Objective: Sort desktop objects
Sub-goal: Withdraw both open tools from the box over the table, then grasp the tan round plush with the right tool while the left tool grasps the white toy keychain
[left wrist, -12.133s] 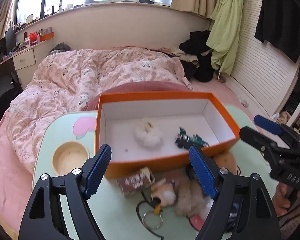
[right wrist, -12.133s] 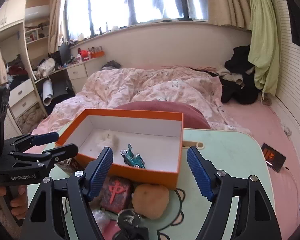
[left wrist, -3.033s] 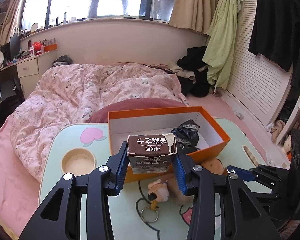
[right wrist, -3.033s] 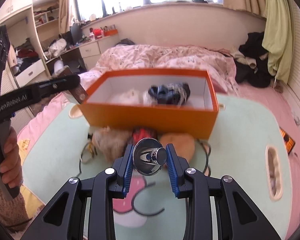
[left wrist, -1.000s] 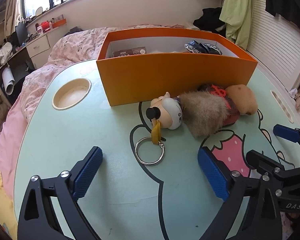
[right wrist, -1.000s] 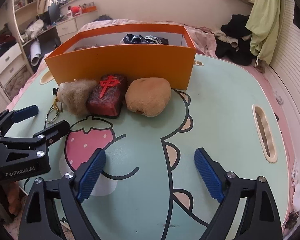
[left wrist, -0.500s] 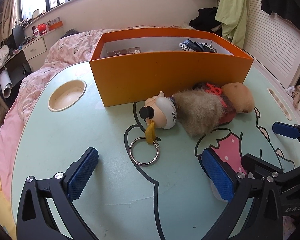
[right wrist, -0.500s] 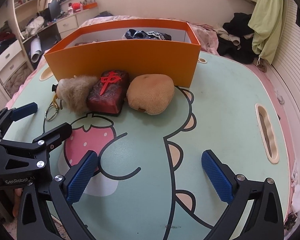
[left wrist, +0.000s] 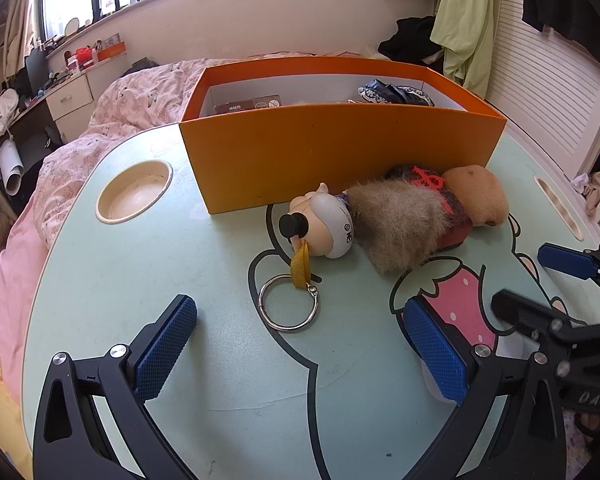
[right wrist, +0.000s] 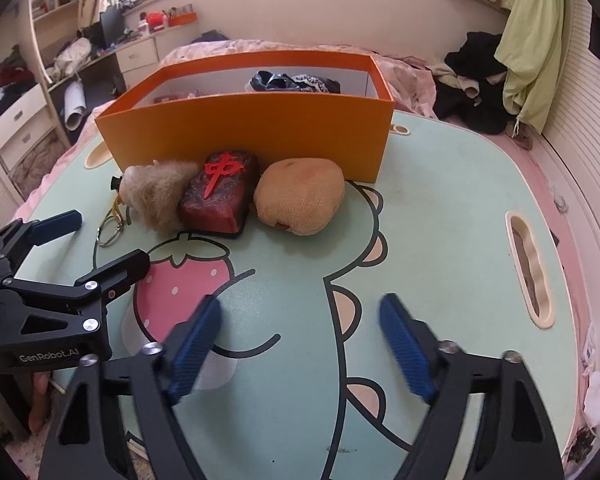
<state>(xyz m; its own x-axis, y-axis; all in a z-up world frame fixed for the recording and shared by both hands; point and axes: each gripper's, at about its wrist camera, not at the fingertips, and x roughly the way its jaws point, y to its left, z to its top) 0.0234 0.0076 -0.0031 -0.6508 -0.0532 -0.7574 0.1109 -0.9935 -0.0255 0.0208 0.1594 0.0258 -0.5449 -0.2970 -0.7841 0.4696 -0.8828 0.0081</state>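
Both grippers are gaping wide, holding nothing: left gripper [left wrist: 300, 342], right gripper [right wrist: 300, 340]. 3 plush toys [right wrist: 298, 196] are lying ahead, touching the orange box [right wrist: 252, 136].

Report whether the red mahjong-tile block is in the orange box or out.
Out. The red block lies on the table against the orange box front wall, between fur toy and tan pouch.

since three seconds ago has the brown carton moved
Yes. It was clamped in the left tongs in front of the orange box; now the brown carton lies inside the box at its left end, and the tongs are open.
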